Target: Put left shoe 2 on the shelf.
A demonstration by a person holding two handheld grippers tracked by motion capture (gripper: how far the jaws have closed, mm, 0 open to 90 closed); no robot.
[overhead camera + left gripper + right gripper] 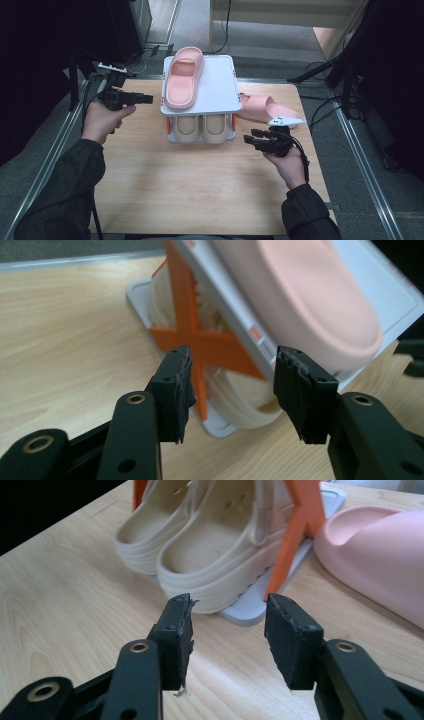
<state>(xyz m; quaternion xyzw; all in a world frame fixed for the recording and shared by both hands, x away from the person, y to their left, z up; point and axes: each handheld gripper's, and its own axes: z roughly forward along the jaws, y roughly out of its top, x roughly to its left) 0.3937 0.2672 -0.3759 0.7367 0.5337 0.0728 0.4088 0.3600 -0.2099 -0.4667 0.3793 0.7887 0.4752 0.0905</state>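
Both claws open, L claw (232, 390) nr rack (240, 315) edge.

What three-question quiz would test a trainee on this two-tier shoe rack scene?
1. Where does the second pink rubber slipper lie?
2. True or false: a pink rubber slipper rests on the white plastic shoe rack's top shelf.
3. The lower shelf holds: A) beige clogs B) black boots.

Key:
1. On the wooden table, right of the rack.
2. True.
3. A.
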